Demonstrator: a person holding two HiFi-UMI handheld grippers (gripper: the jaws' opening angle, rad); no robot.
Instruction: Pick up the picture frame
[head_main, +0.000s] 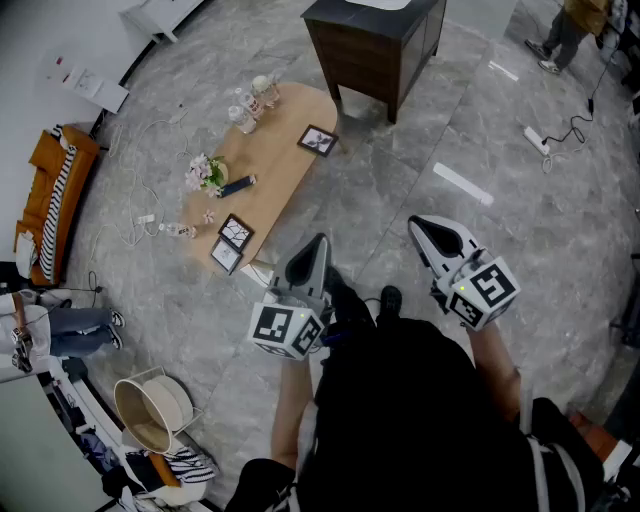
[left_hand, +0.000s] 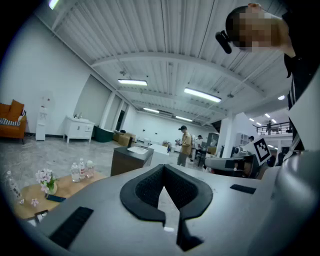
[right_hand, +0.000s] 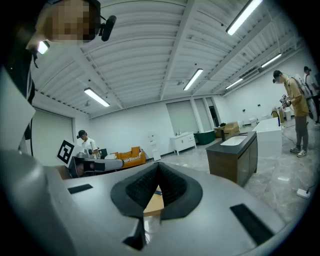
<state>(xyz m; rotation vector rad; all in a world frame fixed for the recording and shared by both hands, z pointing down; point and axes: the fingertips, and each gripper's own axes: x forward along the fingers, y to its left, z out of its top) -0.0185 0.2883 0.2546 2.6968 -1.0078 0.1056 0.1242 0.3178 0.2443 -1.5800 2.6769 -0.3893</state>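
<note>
While both grippers are held out in front of the person, well apart from the low wooden table, nothing is gripped by either of them. The left gripper is seen with its jaws brought together at the tips, and only a narrow wedge is left open below the point where they meet. The right gripper is closed in the same way, tip against tip, and a strip of the tabletop is glimpsed through the wedge between its pads.

Three frames are seen on the table. One picture frame is placed alone towards the table's far end, close to the edge that faces the dark wooden cabinet. A pair of picture frames is set side by side at the near end, which is the end closest to the left gripper. Between the two groups, a small bunch of pink flowers and a dark slim object are found, and clear bottles are clustered at the far end.

An orange sofa is seen at the left of the head view, and a round basket is stood on the floor at the person's left side.
</note>
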